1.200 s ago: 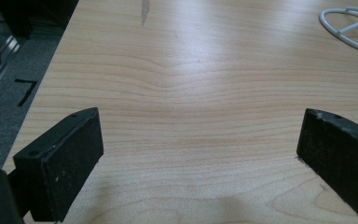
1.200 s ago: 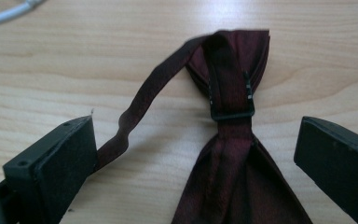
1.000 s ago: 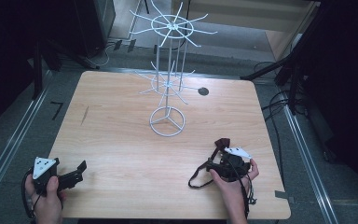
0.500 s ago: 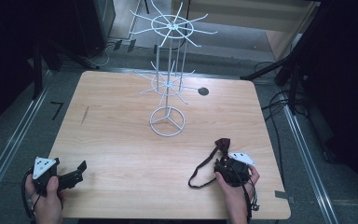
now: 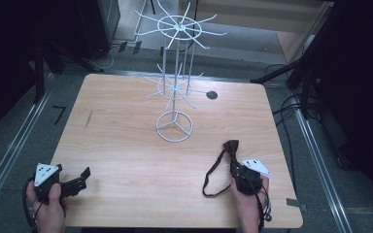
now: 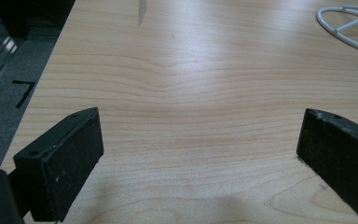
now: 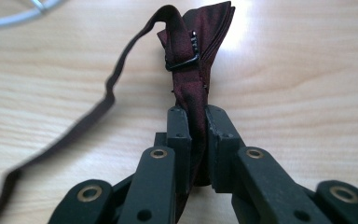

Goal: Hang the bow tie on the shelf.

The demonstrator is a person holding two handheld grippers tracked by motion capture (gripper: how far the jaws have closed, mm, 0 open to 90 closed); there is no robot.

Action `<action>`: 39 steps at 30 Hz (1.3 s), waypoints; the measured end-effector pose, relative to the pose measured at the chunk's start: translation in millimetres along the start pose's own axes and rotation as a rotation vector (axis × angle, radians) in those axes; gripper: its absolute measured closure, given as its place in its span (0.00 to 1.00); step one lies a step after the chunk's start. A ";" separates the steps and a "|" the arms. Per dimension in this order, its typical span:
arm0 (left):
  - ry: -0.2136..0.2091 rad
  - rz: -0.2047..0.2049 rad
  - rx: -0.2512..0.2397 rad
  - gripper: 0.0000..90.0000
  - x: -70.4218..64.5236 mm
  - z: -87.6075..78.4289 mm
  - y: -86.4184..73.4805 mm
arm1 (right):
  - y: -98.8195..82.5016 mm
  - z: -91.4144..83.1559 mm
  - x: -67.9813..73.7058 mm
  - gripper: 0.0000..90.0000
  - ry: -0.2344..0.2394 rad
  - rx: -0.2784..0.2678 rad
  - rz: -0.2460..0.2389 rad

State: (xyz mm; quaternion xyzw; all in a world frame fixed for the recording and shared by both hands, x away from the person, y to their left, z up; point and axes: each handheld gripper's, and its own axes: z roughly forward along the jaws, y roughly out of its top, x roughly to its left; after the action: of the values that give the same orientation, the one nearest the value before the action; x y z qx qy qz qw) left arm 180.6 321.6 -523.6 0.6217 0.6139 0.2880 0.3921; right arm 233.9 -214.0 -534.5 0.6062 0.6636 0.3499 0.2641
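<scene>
Bow tie clamped in the right gripper near the table's lower right

Bow tie (image 7: pixel 193 51), dark maroon fabric, sat pinched between the closed jaws of the right gripper (image 7: pixel 196 140) at the lower right of the high view. Its thin strap (image 5: pixel 212 172) trailed in a loop across the wooden table (image 5: pixel 126 145) toward the frame's bottom centre. A small black clasp (image 7: pixel 182 62) crossed the bunched cloth. It looked light, soft and floppy, so gripping the thick bunched middle seemed safer than the slack strap. At lower left, the left gripper (image 6: pixel 200 149) held its jaws wide apart over bare wood. A white wire display stand (image 5: pixel 175 127) stood upright at upper centre, well apart from both.
</scene>
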 end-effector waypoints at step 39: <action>-0.008 -0.005 0.006 0.01 1.3 0.4 0.3 | 66.6 -40.7 49.0 0.93 0.135 -0.283 -0.080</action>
State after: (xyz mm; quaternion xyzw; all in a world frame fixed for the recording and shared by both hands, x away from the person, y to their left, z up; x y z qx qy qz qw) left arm 181.3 322.9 -523.7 0.6225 0.6145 0.2827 0.3936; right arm 237.4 -170.1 -453.6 0.5111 0.6475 0.4689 0.3156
